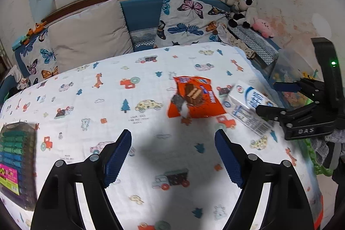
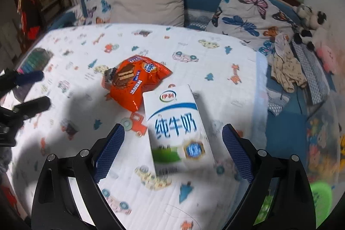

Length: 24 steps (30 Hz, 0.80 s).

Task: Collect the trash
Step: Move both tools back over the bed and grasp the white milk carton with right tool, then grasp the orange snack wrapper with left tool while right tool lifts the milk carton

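Note:
A white milk carton (image 2: 174,128) with blue lettering lies flat on the patterned tablecloth (image 2: 194,53); it also shows in the left wrist view (image 1: 248,107). An orange snack wrapper (image 2: 138,81) lies just beyond it, touching its far corner, and shows in the left wrist view (image 1: 194,98). My right gripper (image 2: 172,150) is open, its fingers on either side of the carton's near half, not touching it; it shows from the side in the left wrist view (image 1: 278,98). My left gripper (image 1: 172,156) is open and empty over bare cloth, short of the wrapper; it shows at the left edge of the right wrist view (image 2: 32,89).
A dark box of coloured pens (image 1: 17,163) lies at the table's left edge. Cushions (image 1: 86,33) and plush toys (image 1: 243,10) line the blue bench behind. A clear storage bin (image 2: 321,143) and something green (image 2: 321,197) are past the table's right edge.

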### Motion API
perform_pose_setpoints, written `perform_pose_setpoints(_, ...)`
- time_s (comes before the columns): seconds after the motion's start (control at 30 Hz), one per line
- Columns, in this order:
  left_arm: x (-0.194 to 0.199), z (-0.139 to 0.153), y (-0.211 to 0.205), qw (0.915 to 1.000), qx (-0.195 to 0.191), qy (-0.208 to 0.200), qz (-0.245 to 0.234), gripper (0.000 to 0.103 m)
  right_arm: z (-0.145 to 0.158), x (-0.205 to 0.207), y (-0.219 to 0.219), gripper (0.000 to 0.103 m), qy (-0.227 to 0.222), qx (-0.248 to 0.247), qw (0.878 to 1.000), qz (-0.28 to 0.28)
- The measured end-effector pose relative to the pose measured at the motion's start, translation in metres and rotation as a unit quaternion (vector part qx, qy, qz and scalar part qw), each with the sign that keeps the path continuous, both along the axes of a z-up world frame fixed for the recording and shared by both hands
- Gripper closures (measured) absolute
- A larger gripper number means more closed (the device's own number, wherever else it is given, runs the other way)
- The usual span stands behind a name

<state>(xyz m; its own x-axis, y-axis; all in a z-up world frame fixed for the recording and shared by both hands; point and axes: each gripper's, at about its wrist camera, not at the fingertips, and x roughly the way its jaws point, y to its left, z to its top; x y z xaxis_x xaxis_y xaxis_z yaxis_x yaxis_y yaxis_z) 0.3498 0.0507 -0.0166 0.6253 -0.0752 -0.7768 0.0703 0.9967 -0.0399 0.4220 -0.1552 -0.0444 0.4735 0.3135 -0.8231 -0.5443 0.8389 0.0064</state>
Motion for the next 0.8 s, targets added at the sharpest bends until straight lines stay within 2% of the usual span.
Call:
perform_pose_setpoints(0.3, 0.027, -0.010, 0.017, 0.9997, -0.006, 0.011, 0.020, 0.026, -0.025, 0.032, 0.018, 0.017, 0.019, -0.018, 1.000, 0.011)
perform_pose_setpoints(0.37, 0.035, -0.012, 0.018, 0.9996, -0.006, 0.016, 0.024, 0.026, -0.028, 0.036, 0.019, 0.026, 0.025, -0.016, 1.000, 0.011)
perform_pose_setpoints(0.43, 0.042, -0.013, 0.018, 0.9994, -0.008, 0.020, 0.026, 0.025, -0.029, 0.037, 0.018, 0.029, 0.029, -0.007, 0.999, 0.014)
perform_pose_setpoints(0.5, 0.049, -0.013, 0.017, 0.9994, -0.009, 0.020, 0.027, 0.023, -0.027, 0.035, 0.017, 0.035, 0.027, -0.002, 1.000, 0.016)
perform_pose_setpoints(0.8, 0.082, -0.018, -0.011, 0.9994, -0.005, 0.031, 0.012, 0.016, -0.002, 0.015, -0.011, 0.036, 0.008, 0.017, 1.000, -0.004)
